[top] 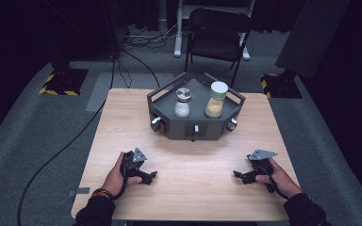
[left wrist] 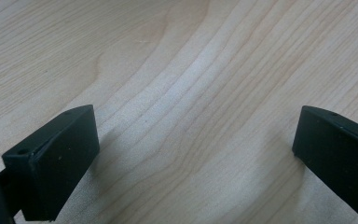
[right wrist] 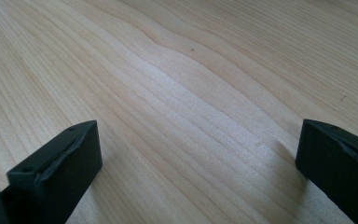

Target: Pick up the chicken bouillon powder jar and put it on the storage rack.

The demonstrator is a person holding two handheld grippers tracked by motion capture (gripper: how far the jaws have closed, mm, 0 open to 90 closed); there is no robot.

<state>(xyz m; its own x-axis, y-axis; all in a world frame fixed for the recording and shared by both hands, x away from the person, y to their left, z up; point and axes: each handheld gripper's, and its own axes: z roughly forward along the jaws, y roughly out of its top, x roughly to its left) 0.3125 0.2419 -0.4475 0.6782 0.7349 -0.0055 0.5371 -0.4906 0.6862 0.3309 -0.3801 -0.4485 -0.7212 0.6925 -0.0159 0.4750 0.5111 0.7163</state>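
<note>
A dark grey angular tray (top: 169,125) stands at the far middle of the wooden table (top: 193,188). On it stand a clear shaker (top: 182,102) with a metal cap and white contents, and to its right a taller jar (top: 216,99) with a white lid and yellow powder. My left gripper (top: 152,177) rests on the table near the front left, held by a hand, pointing toward the middle. My right gripper (top: 237,176) rests at the front right, pointing inward. In both gripper views the jaws stand wide apart over bare wood; left gripper (left wrist: 196,154) and right gripper (right wrist: 198,161) are open and hold nothing.
Small knobs (top: 156,121) stick out of the tray's front faces. Behind the table stand a black folding chair (top: 217,35) and stand bases with yellow-black tape (top: 61,84). A black cable (top: 56,155) runs across the grey carpet at the left.
</note>
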